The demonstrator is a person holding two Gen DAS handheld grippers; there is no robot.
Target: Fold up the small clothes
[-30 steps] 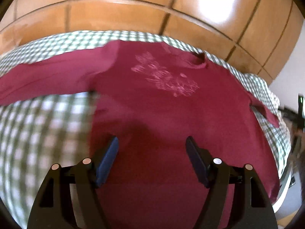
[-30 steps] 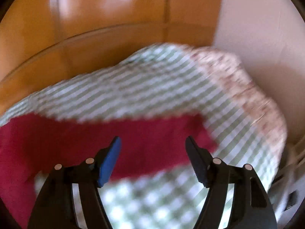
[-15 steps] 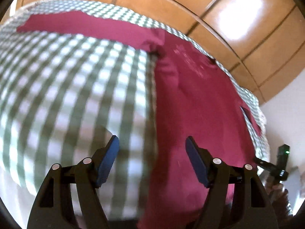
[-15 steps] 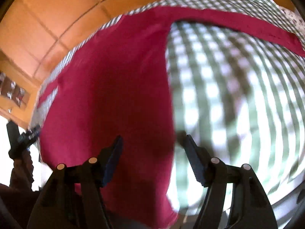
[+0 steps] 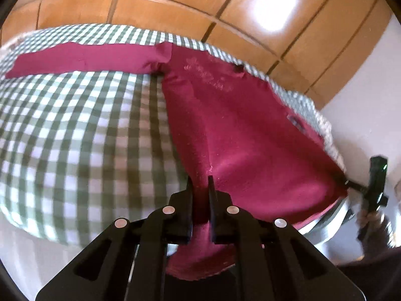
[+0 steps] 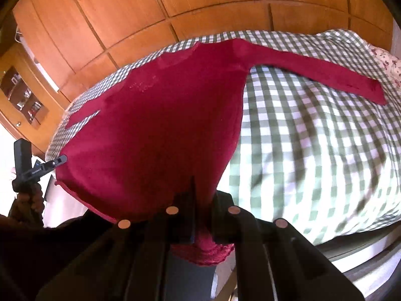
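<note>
**Both bottom corners pinched: lift them evenly and carry the hem to the collar**

The dark red long-sleeved shirt (image 5: 240, 135) lies face up and flat on the checked bedcover (image 5: 82, 130), collar toward the far side, both sleeves stretched straight out; its hem hangs a little over the near edge of the bed. The left sleeve (image 5: 82, 59) runs out across the checks in the left wrist view; the right sleeve (image 6: 310, 70) does the same in the right wrist view, its cuff near a flowered cloth (image 6: 386, 62) at the bed's end.

The left gripper (image 5: 200, 188) has its jaws closing on the shirt's lower left corner, red cloth visibly between them; the right gripper (image 6: 203, 195) has its jaws pressed together on the lower right corner, a wad of hem bunched below them. Each gripper shows small in the other's view, at the opposite corner of the hem.

The step in hand looks like the first fold, bottom to top. To do it well, I would judge: raise both corners together and only enough to clear the bedcover; keep the hem taut between the two grips so the middle does not sag; travel straight toward the collar, not slantwise; lay the hem down square to the shoulders before letting go. The risk is a thin pinch slipping, or one side leading and skewing the fold; the sleeves remain spread and will need folding in.

Behind the bed stand wooden wardrobe doors (image 6: 175, 7).
</note>
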